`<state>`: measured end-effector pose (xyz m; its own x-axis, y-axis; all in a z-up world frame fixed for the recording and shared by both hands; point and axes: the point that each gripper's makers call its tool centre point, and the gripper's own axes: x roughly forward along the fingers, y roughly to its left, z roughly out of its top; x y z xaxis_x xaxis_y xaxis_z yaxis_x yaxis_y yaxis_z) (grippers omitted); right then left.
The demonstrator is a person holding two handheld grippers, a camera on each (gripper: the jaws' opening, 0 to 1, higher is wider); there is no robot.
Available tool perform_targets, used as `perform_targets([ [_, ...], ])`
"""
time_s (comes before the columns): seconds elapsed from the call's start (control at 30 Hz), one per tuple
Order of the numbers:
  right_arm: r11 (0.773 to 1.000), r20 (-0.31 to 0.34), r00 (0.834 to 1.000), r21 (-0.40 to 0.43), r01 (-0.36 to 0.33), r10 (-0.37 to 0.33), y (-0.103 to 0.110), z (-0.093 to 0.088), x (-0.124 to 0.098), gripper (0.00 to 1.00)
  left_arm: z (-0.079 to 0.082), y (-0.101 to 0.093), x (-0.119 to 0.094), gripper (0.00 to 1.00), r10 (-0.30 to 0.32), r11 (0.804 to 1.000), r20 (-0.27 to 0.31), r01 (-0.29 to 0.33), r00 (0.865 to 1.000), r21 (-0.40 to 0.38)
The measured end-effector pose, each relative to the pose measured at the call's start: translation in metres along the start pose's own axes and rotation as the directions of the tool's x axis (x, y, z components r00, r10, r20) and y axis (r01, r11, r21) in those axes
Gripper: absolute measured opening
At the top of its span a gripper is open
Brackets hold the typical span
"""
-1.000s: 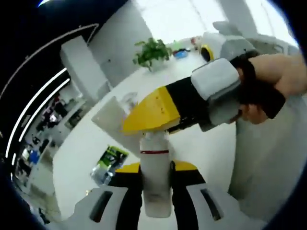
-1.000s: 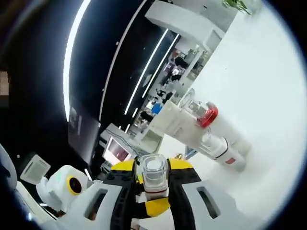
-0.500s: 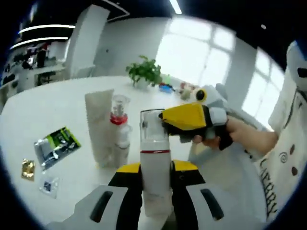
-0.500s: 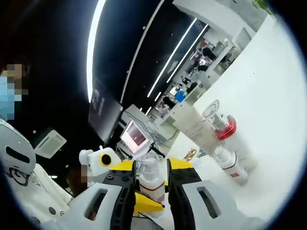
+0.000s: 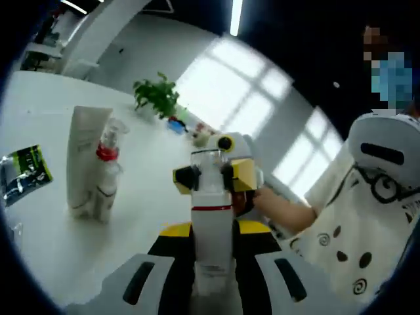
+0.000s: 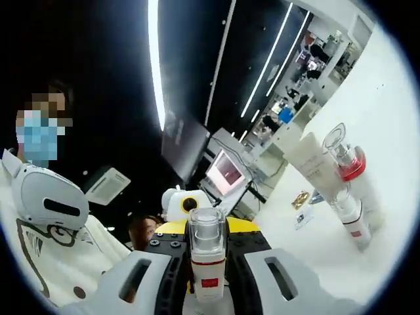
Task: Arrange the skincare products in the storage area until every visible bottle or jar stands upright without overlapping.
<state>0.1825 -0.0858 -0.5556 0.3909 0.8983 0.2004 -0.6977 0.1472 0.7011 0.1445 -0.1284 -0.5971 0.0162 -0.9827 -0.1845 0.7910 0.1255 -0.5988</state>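
So the white pump bottle sits upright, clamped between the left claw jaws and lifted off the desk. The right claw comes at it head-on, jaws pinching the clear cap. A hand is behind it. On the white desk stand a tall tube, a red-collared bottle and a small white one, touching. Green packet nearby, potted plant by bright windows.

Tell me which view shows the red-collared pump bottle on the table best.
The left gripper view: the red-collared pump bottle stands upright beside the white tube, seen whole down to the table. In the right gripper view the same bottle sits tilted near the picture's edge, with its base hidden behind another bottle.
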Motion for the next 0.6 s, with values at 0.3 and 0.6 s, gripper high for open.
perform_targets([
  [0.3, 0.973, 0.024, 0.977, -0.094, 0.213, -0.212, -0.030, 0.001, 0.003, 0.18, -0.001, 0.036, -0.004, 0.22, 0.223, 0.961, -0.029, -0.214, 0.974, 0.173],
  [0.6, 0.905, 0.143, 0.910, -0.122, 0.407, -0.390, -0.054, 0.007, 0.006, 0.19, 0.001, 0.074, -0.009, 0.23, 0.519, 0.805, -0.039, -0.474, 0.854, 0.357],
])
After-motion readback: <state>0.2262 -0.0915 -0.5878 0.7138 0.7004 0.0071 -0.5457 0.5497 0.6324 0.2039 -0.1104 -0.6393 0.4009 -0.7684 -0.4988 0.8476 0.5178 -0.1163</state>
